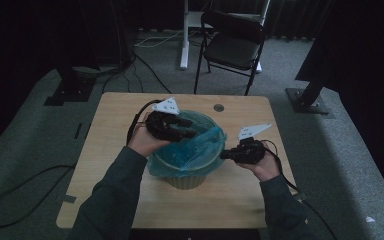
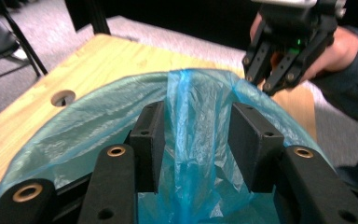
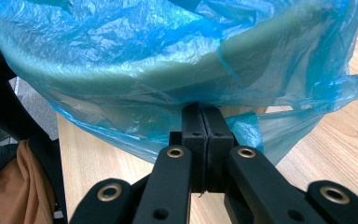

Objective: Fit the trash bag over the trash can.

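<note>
The blue plastic bag [image 1: 192, 145] sits in a small round bin [image 1: 185, 180] in the middle of the wooden table [image 1: 110, 165]. Its edge is already folded out over most of the rim; in the right gripper view the pale rim of the bin shows through the film, which hangs down the outer wall. So the lining looks mostly done, in my judgement. What is left is the loose part: one fold of film stands up across the opening, and at the person's right side a bunch of plastic sticks out from the rim and is not yet smooth.

The left gripper [image 2: 200, 135] is above the mouth of the bin, with its jaws standing apart. The upright fold of the bag passes between them, but I do not see the pads pressing on it, so I take it as open around the film.

The right gripper [image 3: 204, 140] is at the outside of the bin, low, just below the rim. Its jaws are closed together, and they seem to pinch a thin bit of the bag's edge; the film is so thin that I cannot say this for sure.
</note>
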